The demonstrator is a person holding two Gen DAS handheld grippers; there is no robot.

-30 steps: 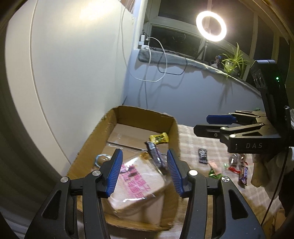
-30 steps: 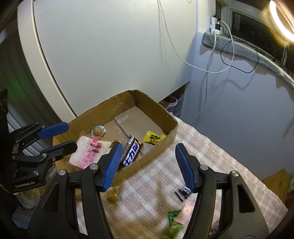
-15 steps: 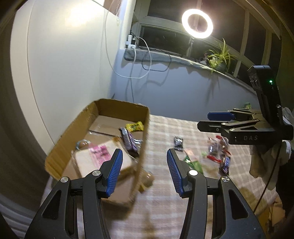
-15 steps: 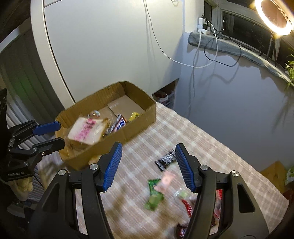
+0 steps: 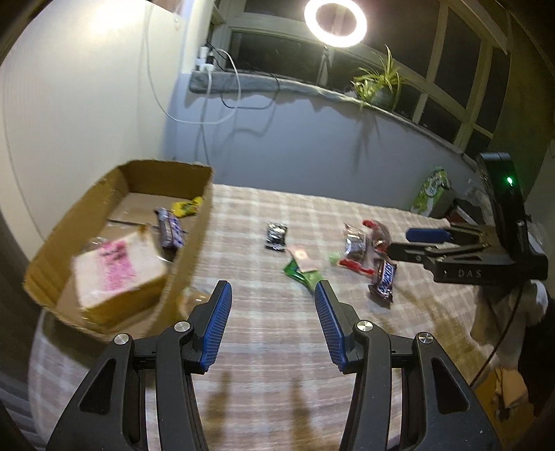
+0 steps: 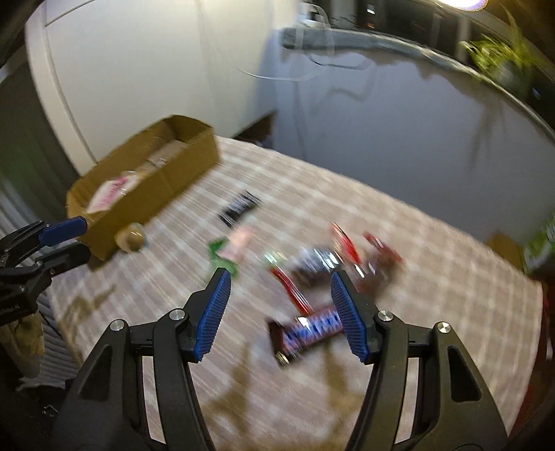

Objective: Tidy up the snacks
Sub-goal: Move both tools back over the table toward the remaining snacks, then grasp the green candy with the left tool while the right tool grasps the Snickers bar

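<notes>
Both grippers hang released over the checked surface [image 5: 277, 347]; left gripper [image 5: 272, 308] empty near the cardboard box [image 5: 187, 243] at the far left corner; right gripper [image 6: 279, 308] above a chocolate bar [image 6: 305, 329] among loose snacks mid-surface.

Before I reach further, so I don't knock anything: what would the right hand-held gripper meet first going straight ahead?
Probably the Snickers bar lying on the checked tablecloth, just ahead of the right hand-held gripper; blur makes depth uncertain.

Home rm: potted plant [image 5: 380, 81] on windowsill [image 5: 312, 91], ring light [image 5: 335, 21], checked cloth on worktop [image 5: 277, 364], charger cables [image 5: 222, 86] at wall.
</notes>
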